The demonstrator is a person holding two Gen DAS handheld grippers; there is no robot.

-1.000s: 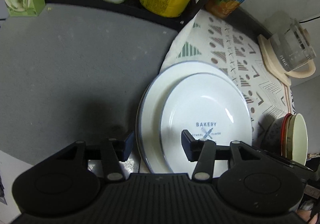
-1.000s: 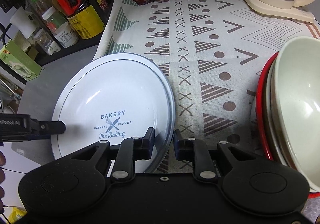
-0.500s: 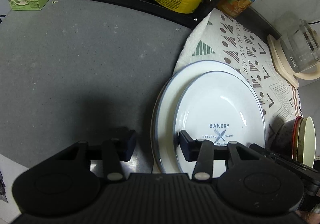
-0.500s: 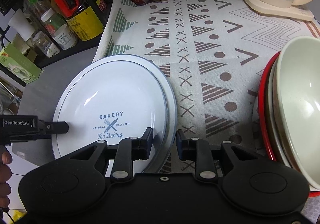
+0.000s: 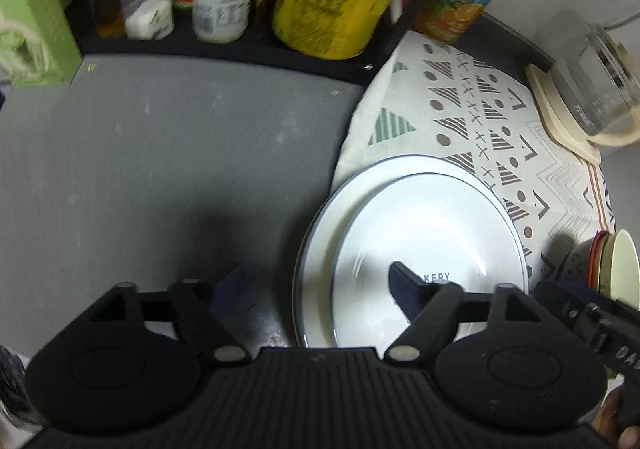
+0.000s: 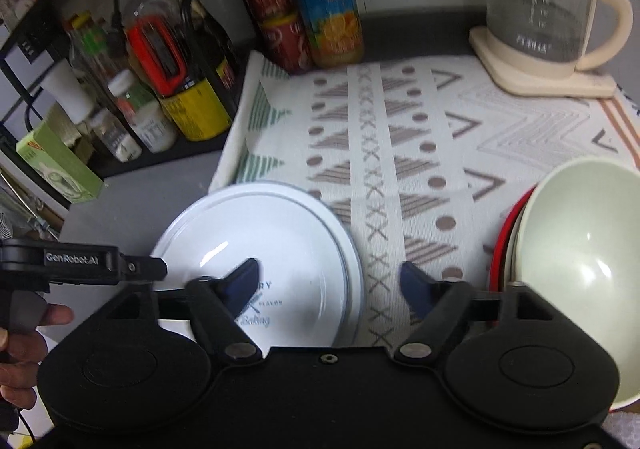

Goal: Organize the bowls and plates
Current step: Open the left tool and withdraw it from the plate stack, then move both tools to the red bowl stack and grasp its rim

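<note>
Opening now, both claws: left claw (image 5: 316,283) and right claw (image 6: 330,281) release stacked plates (image 6: 288,229), earlier pinched.

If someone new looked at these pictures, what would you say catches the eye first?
Probably the white BAKERY plate, nested on a larger white plate where the grey counter meets the patterned cloth. The left gripper and right gripper hover over it, jaws opening, nothing held. To the right sits a cream bowl stacked in a red-rimmed one.
</note>
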